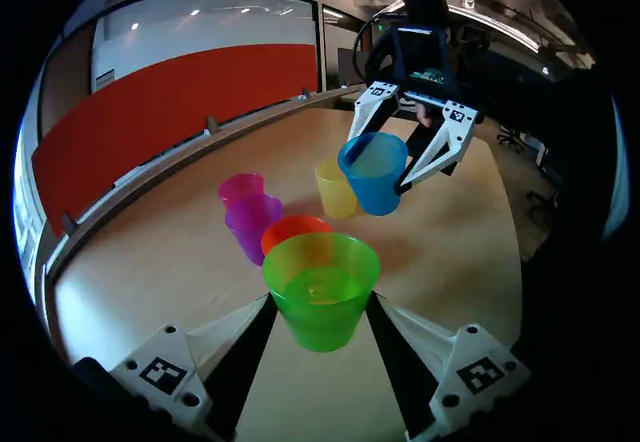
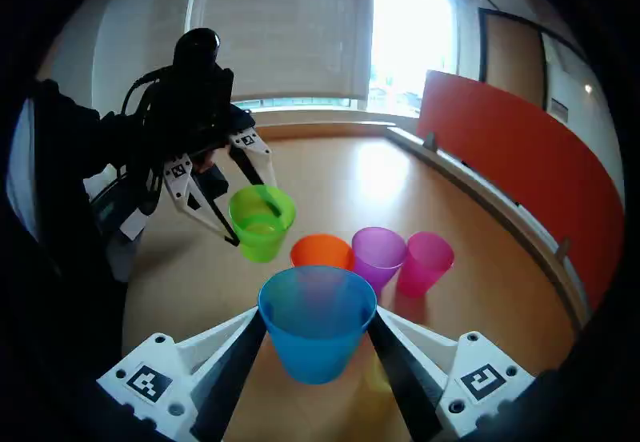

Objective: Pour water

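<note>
Two cups were off the table, one in each of your grippers. Your left gripper (image 1: 322, 308) had its fingers pinching the green cup (image 1: 322, 282) from both sides, spread no wider than the cup. The cup sat upright, with water showing low inside it. Your right gripper (image 2: 318, 318) pinched the blue cup (image 2: 318, 346) the same way, about upright, and I could make out no water in it.

In the left gripper view the blue cup hung ahead of the green one and a little to its right, well apart from it. The orange cup (image 1: 292, 228), purple cup (image 1: 252, 222), pink cup (image 1: 240, 188) and yellow cup (image 1: 334, 190) stood on the wooden table (image 1: 160, 282) between them.

My judgement is that the pour turned on that gap. The green rim had to come over the blue mouth, and your left hand, the one carrying the water, was the one to tip.
</note>
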A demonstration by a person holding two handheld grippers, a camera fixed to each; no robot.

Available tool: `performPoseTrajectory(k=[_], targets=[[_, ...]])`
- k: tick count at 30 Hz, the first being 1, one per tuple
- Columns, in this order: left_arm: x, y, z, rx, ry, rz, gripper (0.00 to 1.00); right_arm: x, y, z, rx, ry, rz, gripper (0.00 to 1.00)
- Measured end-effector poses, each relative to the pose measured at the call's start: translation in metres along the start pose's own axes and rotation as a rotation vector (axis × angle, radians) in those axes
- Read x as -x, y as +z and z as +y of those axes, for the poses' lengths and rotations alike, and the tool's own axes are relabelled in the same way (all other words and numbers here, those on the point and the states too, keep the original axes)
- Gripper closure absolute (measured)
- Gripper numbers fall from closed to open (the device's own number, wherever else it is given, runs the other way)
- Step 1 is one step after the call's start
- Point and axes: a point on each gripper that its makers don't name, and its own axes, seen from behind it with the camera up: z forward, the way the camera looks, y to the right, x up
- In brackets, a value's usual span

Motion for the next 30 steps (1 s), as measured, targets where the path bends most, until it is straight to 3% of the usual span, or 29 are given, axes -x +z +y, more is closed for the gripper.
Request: performPoseTrajectory(k=[11,30], targets=[[0.014,0.003,-0.009,0.004,0.016,-0.053,0.21,0.016,0.017,-0.004,-0.029,-0.010,-0.047,0.11],[0.028,0.011,-0.012,0.031,0.025,-0.108,0.21,0.032,0.038,-0.010,-0.058,-0.035,-0.081,0.11]])
